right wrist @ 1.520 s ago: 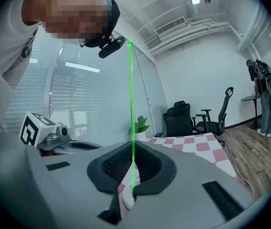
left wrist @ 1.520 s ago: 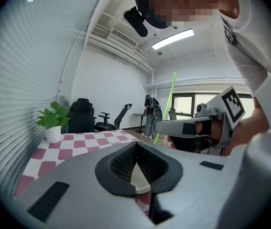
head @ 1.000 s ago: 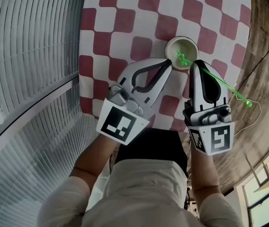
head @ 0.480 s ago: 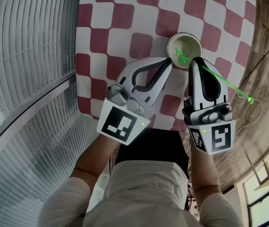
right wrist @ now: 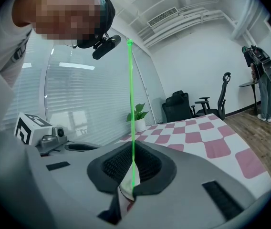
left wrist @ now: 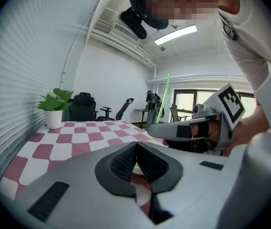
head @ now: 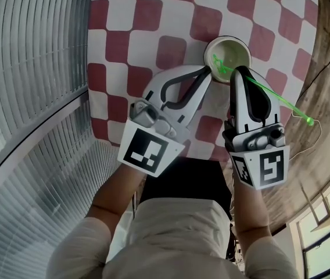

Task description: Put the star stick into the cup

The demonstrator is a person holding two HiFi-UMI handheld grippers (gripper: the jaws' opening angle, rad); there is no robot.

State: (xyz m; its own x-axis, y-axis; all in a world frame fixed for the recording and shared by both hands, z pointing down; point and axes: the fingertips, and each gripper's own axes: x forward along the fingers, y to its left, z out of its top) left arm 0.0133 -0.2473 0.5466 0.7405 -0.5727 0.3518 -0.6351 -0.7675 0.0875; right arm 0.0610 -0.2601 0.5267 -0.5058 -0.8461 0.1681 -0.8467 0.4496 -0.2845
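- Head view: the right gripper (head: 239, 70) has its jaws pinched tight on the star stick (head: 275, 99), holding the shaft partway along. The star end sits over the mouth of the cup (head: 239, 50), toward its near rim. The other end slants away to the cup's right, past the edge of the checked tablecloth (head: 153, 16).
- Right gripper view: the star stick (right wrist: 131, 113) rises from between the ribbed pads (right wrist: 115, 168) — it is thin, so it will likely pivot in the grip.
- Left gripper view: the left gripper (left wrist: 136, 149) is closed with nothing between its jaws. In the head view its tip lies just left of the cup, at or against the rim — contact cannot be confirmed.
- Step in hand, as judged: lowering the star end into the cup. Done well, the far end is raised so the shaft stands steeper and the star sinks below the rim, and only then does the grip let go. A shallow stick could lever out or tip the cup.
- Pose: both forearms (head: 124, 185) reach forward from the body, with the grippers side by side and converging on the cup's near side.
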